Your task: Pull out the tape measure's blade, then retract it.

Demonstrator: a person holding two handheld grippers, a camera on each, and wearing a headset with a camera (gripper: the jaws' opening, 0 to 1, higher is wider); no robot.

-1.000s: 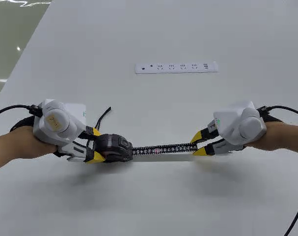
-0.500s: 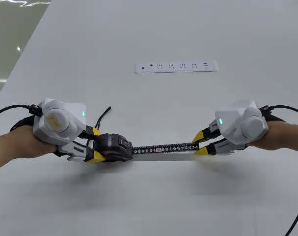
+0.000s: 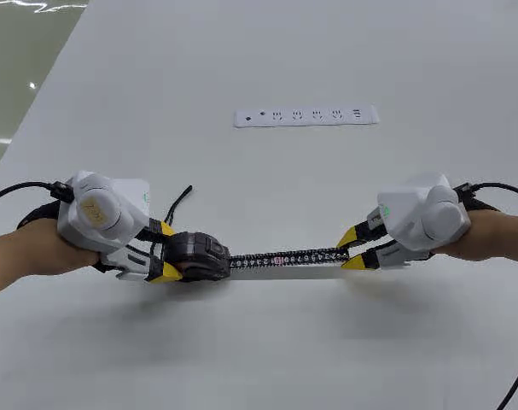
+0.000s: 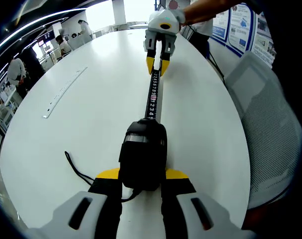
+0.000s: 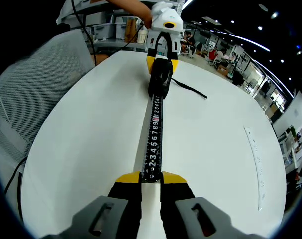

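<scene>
The left gripper (image 3: 169, 252) has its yellow-tipped jaws closed against the two sides of the tape measure (image 3: 199, 254), a chunky black case with rounded corners that sits between the tips and pokes out just ahead of them on the table (image 3: 284, 51). From the front of the case the blade (image 3: 284, 257) runs straight to the right gripper (image 3: 351, 250), whose jaws are pinched nearly together on the blade's end. In the right gripper view the blade (image 5: 153, 139) is a narrow black strip with white numerals: 2 to 9 can be read just ahead of the jaws, then a red-marked figure, then 1 to 7 towards the case (image 5: 160, 74). A round yellowish sticker on the left gripper's body carries print too small to read. A thin black cord (image 3: 180, 203) trails from the case, beyond the left gripper. The table is smooth, matt white and rounded at its edge; a flat white power strip (image 3: 306, 116) lies well ahead of both grippers, with open surface between. In the left gripper view the table edge runs close on the right, with a grey mesh chair back (image 4: 270, 124) beyond it.
</scene>
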